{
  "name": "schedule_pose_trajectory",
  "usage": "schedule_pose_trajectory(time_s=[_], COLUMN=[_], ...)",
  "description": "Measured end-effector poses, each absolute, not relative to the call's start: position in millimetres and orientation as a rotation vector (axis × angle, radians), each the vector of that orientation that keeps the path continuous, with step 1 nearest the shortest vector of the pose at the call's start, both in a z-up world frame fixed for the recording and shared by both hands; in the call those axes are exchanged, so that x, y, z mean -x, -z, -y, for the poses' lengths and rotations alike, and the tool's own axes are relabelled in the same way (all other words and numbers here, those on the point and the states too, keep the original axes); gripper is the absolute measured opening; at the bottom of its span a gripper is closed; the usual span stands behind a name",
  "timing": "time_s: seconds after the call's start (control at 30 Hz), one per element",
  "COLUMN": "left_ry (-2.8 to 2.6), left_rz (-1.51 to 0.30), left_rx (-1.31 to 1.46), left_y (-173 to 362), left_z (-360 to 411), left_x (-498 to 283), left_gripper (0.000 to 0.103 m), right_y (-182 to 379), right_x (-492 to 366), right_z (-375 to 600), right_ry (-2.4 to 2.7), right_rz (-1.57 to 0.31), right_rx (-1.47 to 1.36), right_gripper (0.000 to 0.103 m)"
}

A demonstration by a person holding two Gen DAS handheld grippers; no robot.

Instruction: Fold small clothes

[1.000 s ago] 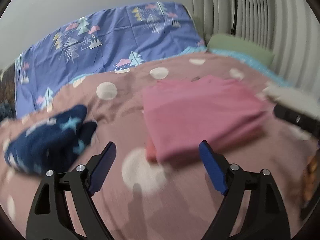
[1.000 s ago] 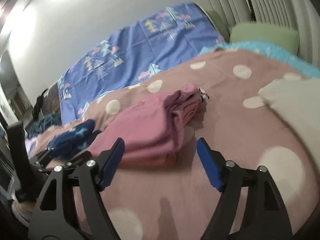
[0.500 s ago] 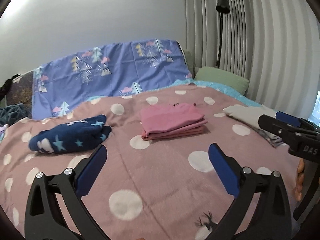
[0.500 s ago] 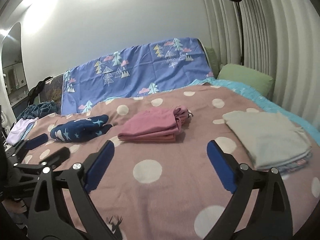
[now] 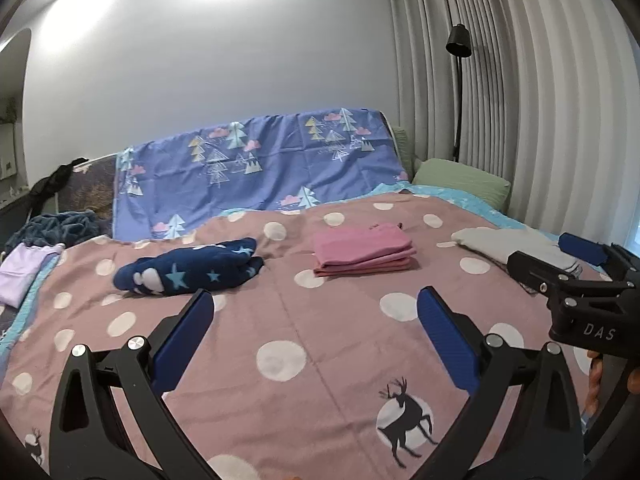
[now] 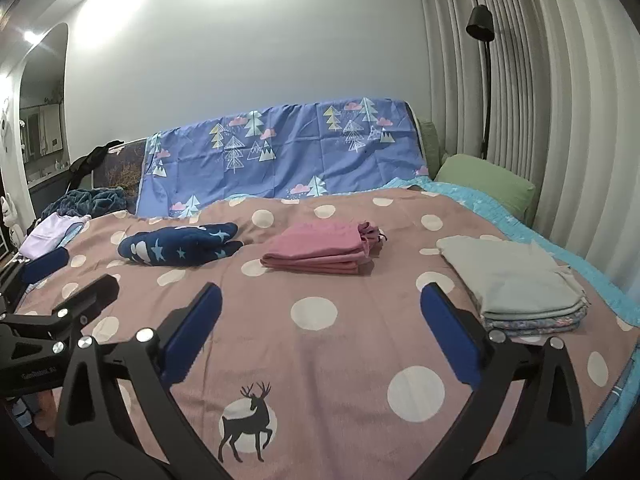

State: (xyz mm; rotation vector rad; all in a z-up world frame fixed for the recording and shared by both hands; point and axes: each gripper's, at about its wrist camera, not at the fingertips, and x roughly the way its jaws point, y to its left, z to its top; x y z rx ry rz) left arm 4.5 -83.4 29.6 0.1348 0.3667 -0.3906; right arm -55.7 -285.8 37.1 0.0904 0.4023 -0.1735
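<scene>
Down at the bottom of both views I'm seeing my left gripper (image 5: 312, 328) and right gripper (image 6: 320, 326) spread wide, gripping nothing and hanging above the dotted bedspread (image 6: 360, 360). Center frame, the pink garment (image 6: 320, 248) is sitting folded in a neat stack, with the navy star piece (image 6: 180, 248) bunched up to its left and looking unfolded. A grey stack (image 6: 508, 276) is lying at the right.

My guess is the navy one's next, so I'm thinking: come in low at its nearest edge, pinch one layer only, and drag it flat into the bare patch in the lower middle before creasing anything.

Room-wise I'm doing fine up front. The grey stack is sitting near the right edge of the bedspread, and a lilac item (image 6: 52, 232) is at the far left, so I'm keeping my swings toward center.
</scene>
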Motion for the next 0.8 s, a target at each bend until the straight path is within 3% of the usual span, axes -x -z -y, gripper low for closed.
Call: schedule_pose_trajectory(time_s=[0.8], left_ry=[0.334], left_rz=[-0.350], left_rx=[-0.119], left_y=[-28.9], left_z=[49.5], left_x=[29.5], left_gripper=[0.102], right_y=[-30.2], right_x=[78.4], right_z=[264.4], right_ry=[0.230], right_rz=[-0.437], right_rx=[-0.044], right_gripper=[0.101])
